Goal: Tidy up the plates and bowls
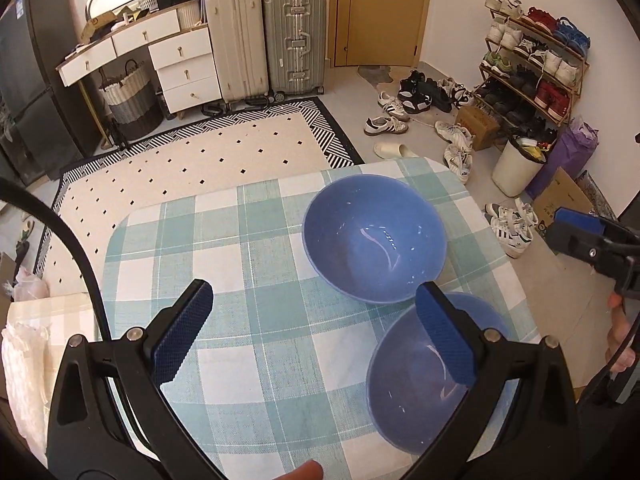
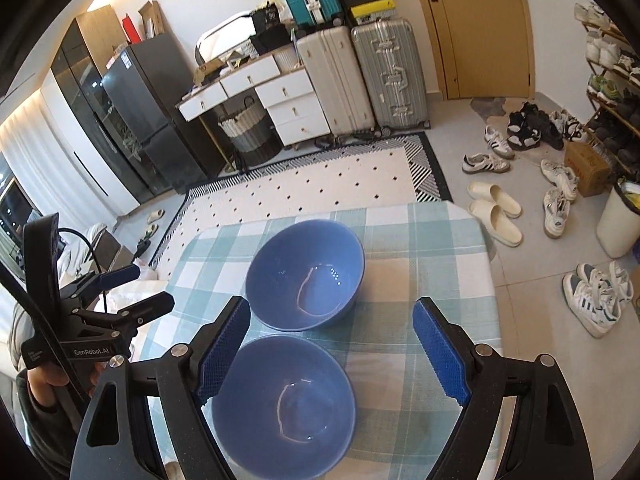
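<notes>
Left wrist view: the left gripper point(image 1: 314, 332) hangs over a table with a green-and-white checked cloth point(image 1: 248, 240), jaws spread wide and holding nothing; two empty blue bowls sit on the cloth, the far bowl point(image 1: 374, 238) touching the near bowl point(image 1: 420, 392), whose rim lies behind the right-hand finger; the right gripper point(image 1: 588, 240) shows at the right edge.

Right wrist view: the right gripper point(image 2: 334, 354) is wide open and empty above the near bowl point(image 2: 284, 406); the far bowl point(image 2: 306, 274) sits just beyond; the left gripper point(image 2: 132, 284), hand-held, is at the left.

"GenRobot.AI" – white lettering on the left hand-held gripper point(image 2: 136, 292) body
</notes>
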